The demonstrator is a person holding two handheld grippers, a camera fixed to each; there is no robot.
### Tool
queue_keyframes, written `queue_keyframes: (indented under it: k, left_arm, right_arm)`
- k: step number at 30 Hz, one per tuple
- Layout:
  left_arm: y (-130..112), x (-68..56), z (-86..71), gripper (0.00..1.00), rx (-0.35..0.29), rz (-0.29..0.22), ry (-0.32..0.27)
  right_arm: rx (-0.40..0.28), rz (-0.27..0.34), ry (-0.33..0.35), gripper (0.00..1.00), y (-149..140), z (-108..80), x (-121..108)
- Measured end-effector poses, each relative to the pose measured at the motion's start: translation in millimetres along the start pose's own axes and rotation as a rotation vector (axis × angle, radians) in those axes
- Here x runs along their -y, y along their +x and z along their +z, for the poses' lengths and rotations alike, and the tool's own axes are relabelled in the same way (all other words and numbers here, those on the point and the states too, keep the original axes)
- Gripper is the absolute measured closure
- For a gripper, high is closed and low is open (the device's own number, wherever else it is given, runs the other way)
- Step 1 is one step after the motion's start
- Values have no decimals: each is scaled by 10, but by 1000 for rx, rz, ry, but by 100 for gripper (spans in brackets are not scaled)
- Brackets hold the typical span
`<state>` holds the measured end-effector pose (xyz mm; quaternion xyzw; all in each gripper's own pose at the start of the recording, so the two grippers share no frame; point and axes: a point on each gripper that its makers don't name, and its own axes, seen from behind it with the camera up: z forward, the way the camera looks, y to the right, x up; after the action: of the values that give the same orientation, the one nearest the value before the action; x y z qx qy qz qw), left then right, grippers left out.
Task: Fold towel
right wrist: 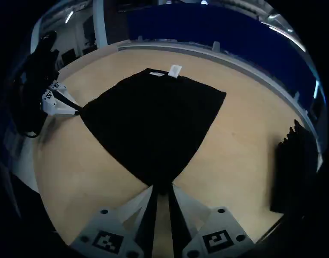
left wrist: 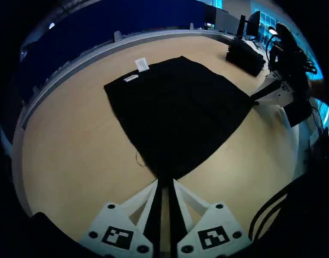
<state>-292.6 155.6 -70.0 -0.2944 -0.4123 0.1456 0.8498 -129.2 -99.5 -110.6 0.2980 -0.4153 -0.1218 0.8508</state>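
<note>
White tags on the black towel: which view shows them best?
Left gripper view: the white square tag and narrow white label look larger and clearly apart at the black cloth towel's edge. The right gripper view shows both smaller, at its far corner.

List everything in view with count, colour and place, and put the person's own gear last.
towel: one, black, spread on the table.
labels: two, white, at the towel's far corner.
table: one, light wood, under the towel.
partition: one, blue, behind the table's far edge.
ridged stack: one, black, on the table beyond the towel, on the right gripper's side.
left gripper: one, white body, black jaws closed on a near towel corner.
right gripper: one, white body, black jaws closed on the other near corner.
</note>
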Motion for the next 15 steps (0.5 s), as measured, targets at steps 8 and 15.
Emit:
queue_keyframes:
  k: [8,15]
  left_arm:
    - [2,-33,-15,93,-12,8,8]
    - [35,-46,-50,93,-18,-48,0]
  right_arm:
    - [-8,2,1,88,21,-13,19]
    - [-32,-1,-1,88,143,-101,-15]
